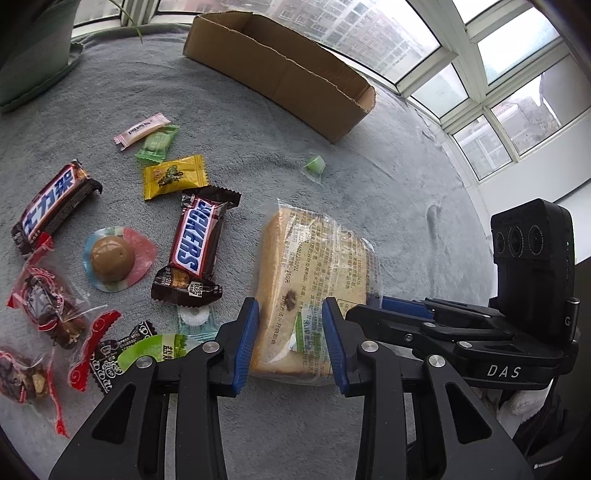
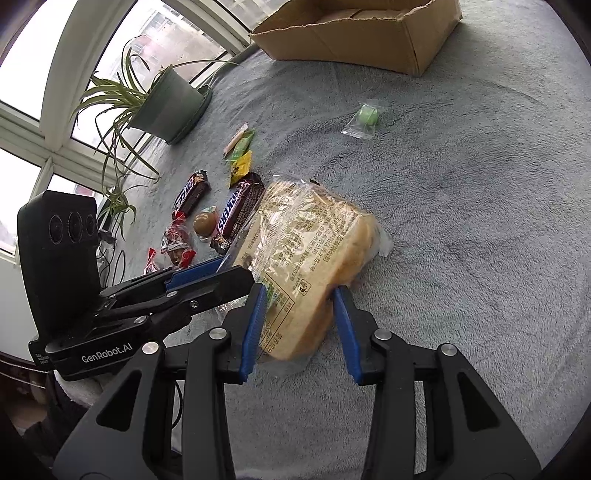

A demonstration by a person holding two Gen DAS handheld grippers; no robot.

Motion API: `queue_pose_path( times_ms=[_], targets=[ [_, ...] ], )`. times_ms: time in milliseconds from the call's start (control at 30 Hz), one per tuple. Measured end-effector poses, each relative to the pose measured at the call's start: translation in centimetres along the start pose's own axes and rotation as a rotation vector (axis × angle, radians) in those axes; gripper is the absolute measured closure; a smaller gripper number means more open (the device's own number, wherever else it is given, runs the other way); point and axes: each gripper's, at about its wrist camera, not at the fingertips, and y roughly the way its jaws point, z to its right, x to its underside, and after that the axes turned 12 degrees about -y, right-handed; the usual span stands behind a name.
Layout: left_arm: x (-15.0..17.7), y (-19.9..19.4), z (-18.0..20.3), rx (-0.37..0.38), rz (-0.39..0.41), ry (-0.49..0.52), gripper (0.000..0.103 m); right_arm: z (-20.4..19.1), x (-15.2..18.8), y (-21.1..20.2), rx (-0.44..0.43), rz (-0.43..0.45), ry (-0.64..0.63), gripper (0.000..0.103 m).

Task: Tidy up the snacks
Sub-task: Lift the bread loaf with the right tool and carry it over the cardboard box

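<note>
A clear-wrapped bread slice pack (image 1: 310, 280) lies on the grey blanket (image 1: 388, 206). My left gripper (image 1: 290, 314) has its blue pads on both sides of the pack's near end and is shut on it. My right gripper (image 2: 299, 299) is shut on the same bread pack (image 2: 306, 251) from the other side. The right gripper also shows in the left wrist view (image 1: 391, 306). An open cardboard box (image 1: 280, 70) stands at the far side; it also shows in the right wrist view (image 2: 362, 33).
Left of the bread lie two Snickers bars (image 1: 195, 247) (image 1: 51, 206), a jelly cup (image 1: 114, 258), yellow (image 1: 173, 175), green (image 1: 157, 144) and pink candies (image 1: 142, 129) and red-wrapped snacks (image 1: 51, 310). A small green candy (image 1: 314, 166) lies alone. A potted plant (image 2: 166, 107) stands by the window.
</note>
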Motion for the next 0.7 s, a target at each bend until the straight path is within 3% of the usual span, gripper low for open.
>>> queue_pose_path(
  times_ms=[267, 700],
  targets=[
    [-0.3, -0.4, 1.3, 0.003, 0.013, 0.024, 0.07, -0.3, -1.0, -1.6, 0.025, 0.036, -0.025, 0.063],
    [-4.4, -1.7, 4.3, 0.016, 0.097, 0.072, 0.07, -0.6, -5.9, -5.0, 0.071, 0.127, -0.118, 0.063]
  ],
)
